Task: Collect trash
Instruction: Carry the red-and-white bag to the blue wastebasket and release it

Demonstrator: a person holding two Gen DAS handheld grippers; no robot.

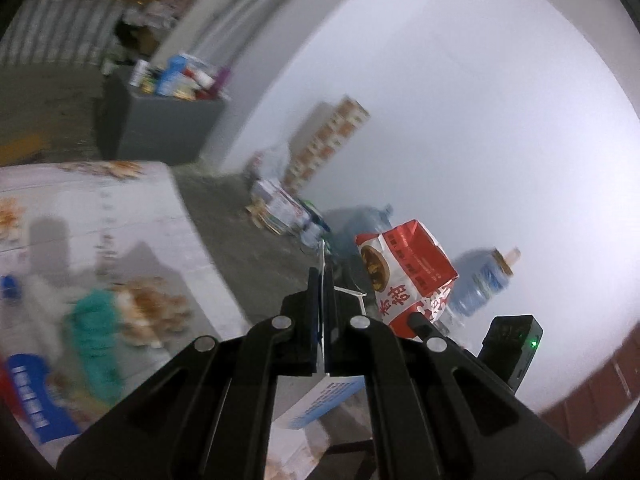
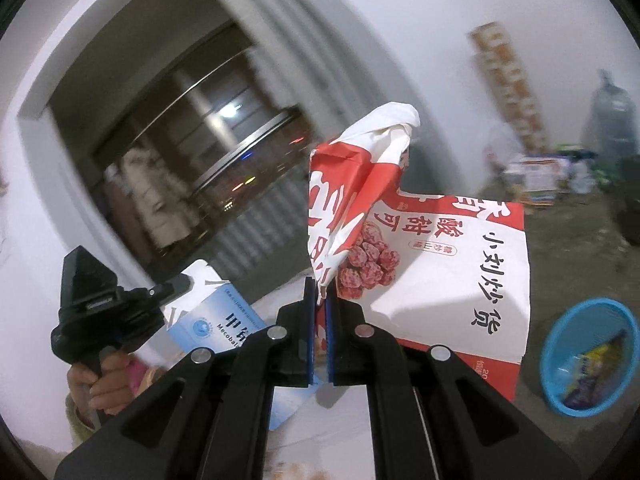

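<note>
Paper bag point(image 2: 420, 256), red and white, rises from the right gripper point(image 2: 319, 300), whose jaws pinch its crumpled edge: light, floppy, easily torn, so grip folded layers. Left gripper point(image 1: 322, 280) is clamped on a thin box point(image 2: 212, 312), flat, light, stiff. Basin point(image 2: 560, 344) sits lower right.

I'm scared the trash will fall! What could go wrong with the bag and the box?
The right gripper pinches only a crumpled corner of the red and white paper bag, so it might tear or slip. The left gripper clamps one thin edge of the white and blue box, which could slide out.
</note>
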